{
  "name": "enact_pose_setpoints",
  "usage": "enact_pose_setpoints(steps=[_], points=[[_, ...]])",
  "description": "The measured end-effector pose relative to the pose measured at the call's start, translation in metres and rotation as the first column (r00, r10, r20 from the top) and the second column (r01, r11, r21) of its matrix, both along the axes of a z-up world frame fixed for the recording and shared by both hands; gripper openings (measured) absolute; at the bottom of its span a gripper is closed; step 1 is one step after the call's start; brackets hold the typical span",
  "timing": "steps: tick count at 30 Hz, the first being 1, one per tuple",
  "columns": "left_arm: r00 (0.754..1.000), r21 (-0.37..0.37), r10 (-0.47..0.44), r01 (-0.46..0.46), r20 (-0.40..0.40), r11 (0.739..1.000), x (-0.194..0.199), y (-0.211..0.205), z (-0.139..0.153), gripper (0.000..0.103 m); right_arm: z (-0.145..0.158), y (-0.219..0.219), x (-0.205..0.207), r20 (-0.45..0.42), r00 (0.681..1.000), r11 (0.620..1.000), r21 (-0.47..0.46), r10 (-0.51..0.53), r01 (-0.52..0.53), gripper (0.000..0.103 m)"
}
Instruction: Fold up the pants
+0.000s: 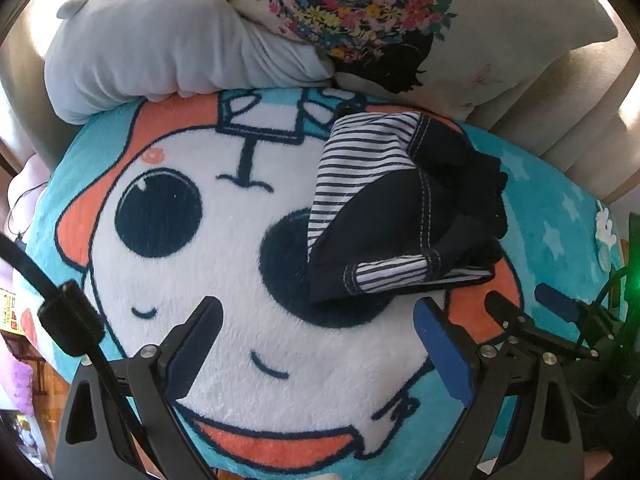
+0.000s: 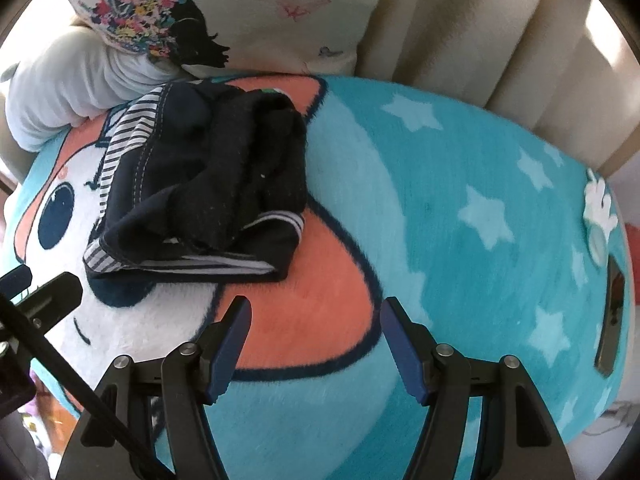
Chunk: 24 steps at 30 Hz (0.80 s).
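Note:
Small dark navy pants (image 1: 404, 216) with a striped lining lie crumpled on a plush cartoon blanket (image 1: 240, 340). In the right wrist view the pants (image 2: 208, 184) sit at the upper left. My left gripper (image 1: 318, 320) is open and empty, just short of the pants' near hem. My right gripper (image 2: 316, 316) is open and empty, over the orange patch of the blanket (image 2: 480, 240), a little in front and right of the pants. The right gripper's fingers (image 1: 504, 312) show at the right in the left wrist view.
A grey pillow (image 1: 160, 48) and a floral cushion (image 1: 360, 12) lie behind the blanket against a beige sofa back (image 2: 500, 40). A dark flat object (image 2: 610, 320) lies at the blanket's right edge. The left gripper's tip (image 2: 48, 292) shows at the left.

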<state>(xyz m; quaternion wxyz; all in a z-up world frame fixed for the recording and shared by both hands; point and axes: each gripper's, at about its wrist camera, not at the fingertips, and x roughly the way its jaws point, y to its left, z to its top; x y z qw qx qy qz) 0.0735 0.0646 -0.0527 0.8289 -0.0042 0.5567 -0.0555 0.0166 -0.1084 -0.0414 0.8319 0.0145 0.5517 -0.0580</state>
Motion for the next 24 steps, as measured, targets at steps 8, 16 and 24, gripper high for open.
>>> enact_pose_setpoints(steps=[8, 16, 24], points=[[1.0, 0.014, 0.019, -0.019, 0.002, 1.0, 0.0035, 0.0008, -0.0034, 0.096, 0.0038, 0.0072, 0.0083, 0.024, 0.999, 0.997, -0.069, 0.032, -0.031, 0.071], [1.0, 0.017, 0.016, -0.016, -0.002, 1.0, 0.0055, -0.0019, -0.0062, 0.095, 0.0029, 0.0064, 0.0108, 0.029, 0.999, 0.996, -0.079, 0.045, -0.042, 0.071], [1.0, -0.014, -0.009, 0.009, -0.017, 1.0, 0.0082, -0.0042, -0.0059, 0.095, 0.0004, 0.0047, 0.0117, 0.021, 0.999, 0.996, -0.078, 0.035, -0.033, 0.072]])
